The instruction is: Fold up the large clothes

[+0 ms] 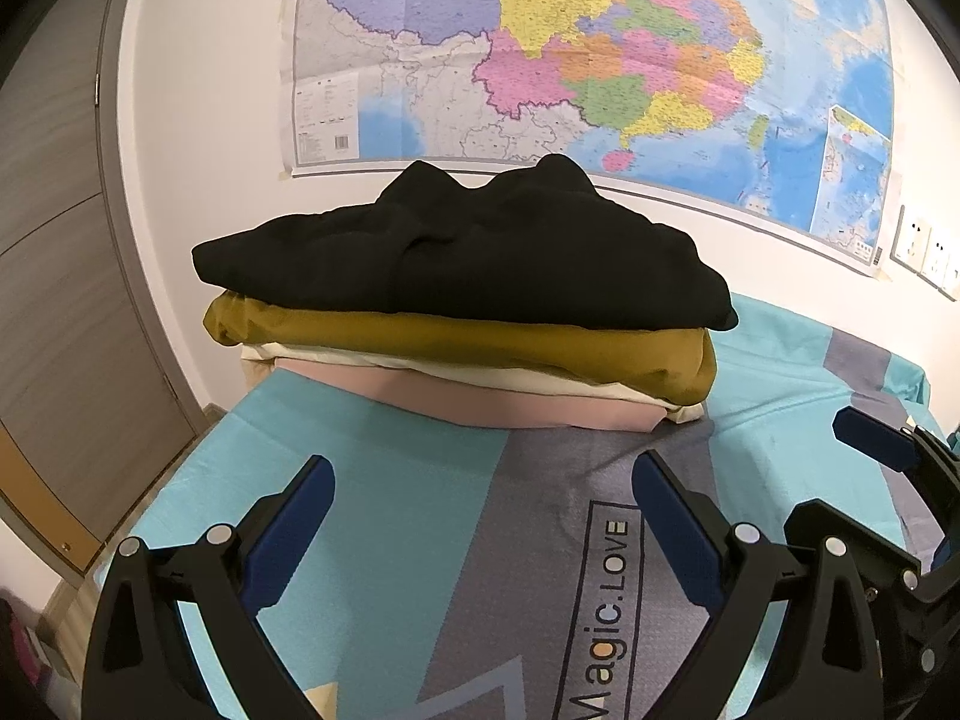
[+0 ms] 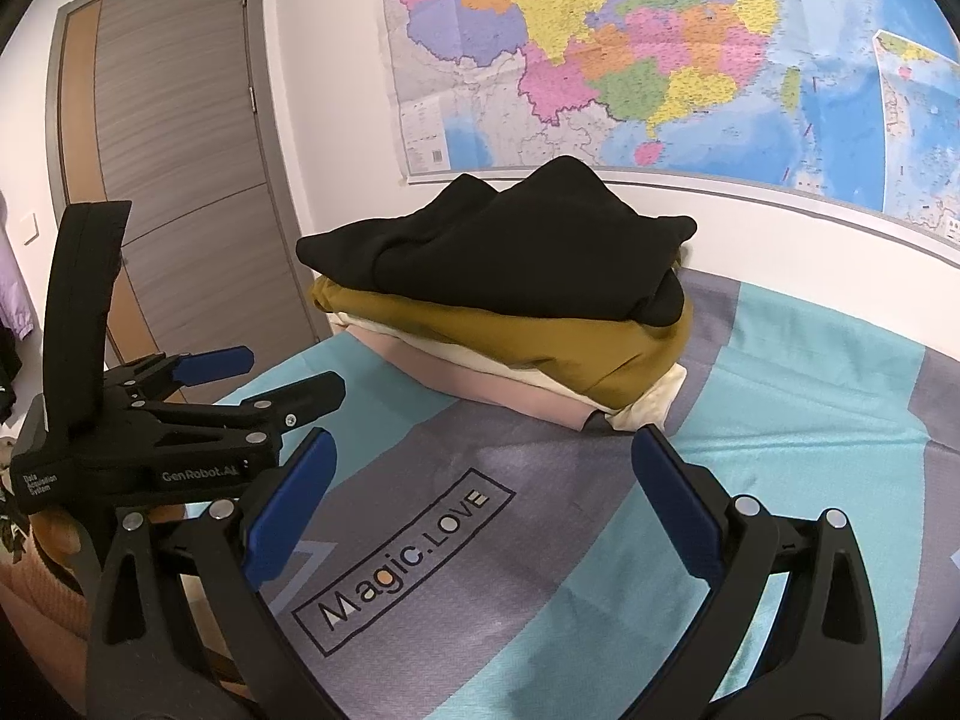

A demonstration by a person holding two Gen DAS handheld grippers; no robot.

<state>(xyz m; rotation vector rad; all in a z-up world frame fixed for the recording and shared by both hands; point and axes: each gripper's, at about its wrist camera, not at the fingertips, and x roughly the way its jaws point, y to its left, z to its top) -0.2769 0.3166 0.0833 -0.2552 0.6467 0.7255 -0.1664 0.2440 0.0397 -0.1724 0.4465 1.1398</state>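
A stack of folded clothes lies at the far end of the bed: a black garment [image 1: 474, 252] on top, a mustard one [image 1: 480, 345], a cream one [image 1: 336, 357] and a pink one [image 1: 480, 405] beneath. The black garment [image 2: 510, 252] also shows in the right wrist view. My left gripper [image 1: 483, 474] is open and empty, just short of the stack. My right gripper [image 2: 480, 450] is open and empty, also near the stack. The right gripper [image 1: 864, 426] shows at the right edge of the left wrist view; the left gripper [image 2: 270, 378] shows at left in the right wrist view.
The bed cover [image 1: 420, 540] is teal and grey with "Magic.LOVE" printed on it. A large coloured map [image 1: 600, 60] hangs on the white wall behind. A grey door [image 2: 180, 150] stands to the left. Wall sockets [image 1: 924, 252] sit at right.
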